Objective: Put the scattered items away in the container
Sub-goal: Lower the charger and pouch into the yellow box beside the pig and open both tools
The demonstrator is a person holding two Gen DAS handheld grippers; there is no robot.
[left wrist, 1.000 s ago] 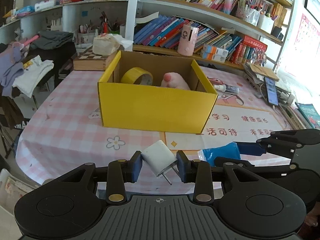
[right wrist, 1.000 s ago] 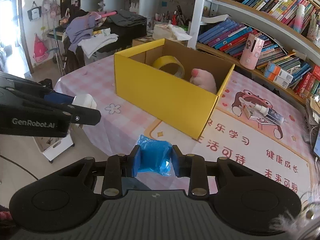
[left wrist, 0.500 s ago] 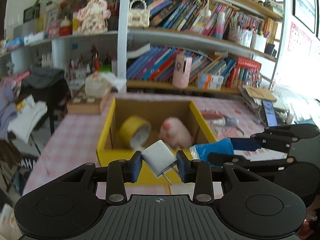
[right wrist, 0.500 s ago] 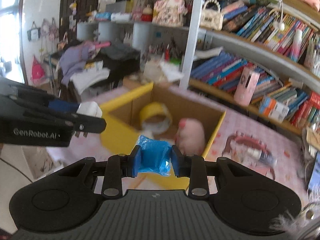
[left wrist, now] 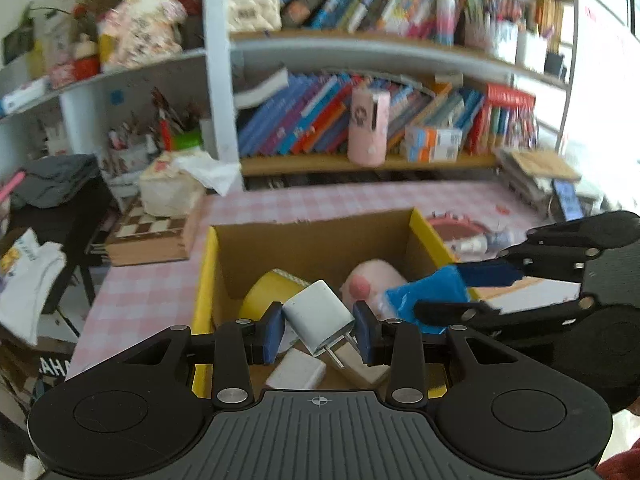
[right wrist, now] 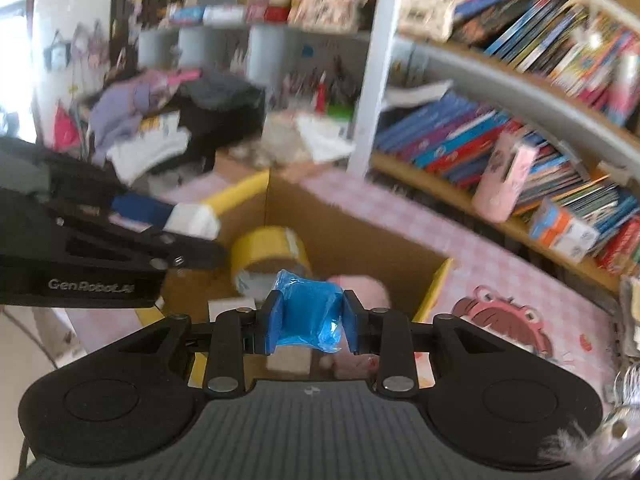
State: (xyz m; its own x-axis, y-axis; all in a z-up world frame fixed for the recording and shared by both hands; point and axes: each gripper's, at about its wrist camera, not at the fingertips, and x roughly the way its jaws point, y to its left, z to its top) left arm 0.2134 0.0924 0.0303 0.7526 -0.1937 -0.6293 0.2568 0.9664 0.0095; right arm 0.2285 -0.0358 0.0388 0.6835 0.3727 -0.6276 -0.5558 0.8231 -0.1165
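My left gripper (left wrist: 319,332) is shut on a white plug charger (left wrist: 318,317), prongs pointing down-right, and holds it above the open yellow cardboard box (left wrist: 205,280). My right gripper (right wrist: 309,318) is shut on a crumpled blue packet (right wrist: 308,312) and also hangs over the box (right wrist: 240,194). In the left wrist view the right gripper (left wrist: 448,292) with its packet (left wrist: 424,296) sits just right of the charger. Inside the box lie a yellow tape roll (left wrist: 272,292), a pink plush toy (left wrist: 372,284) and pale blocks (left wrist: 296,368).
The box stands on a pink checked tablecloth (left wrist: 152,292). A bookshelf (left wrist: 360,120) with a pink bottle (left wrist: 368,128) runs behind. A chessboard box (left wrist: 148,236) and clothes (left wrist: 28,280) lie to the left. A small bottle (left wrist: 476,244) lies right of the box.
Both grippers have risen and moved forward from in front of the box to above its open top, each still holding its item. The box interior now shows below them.
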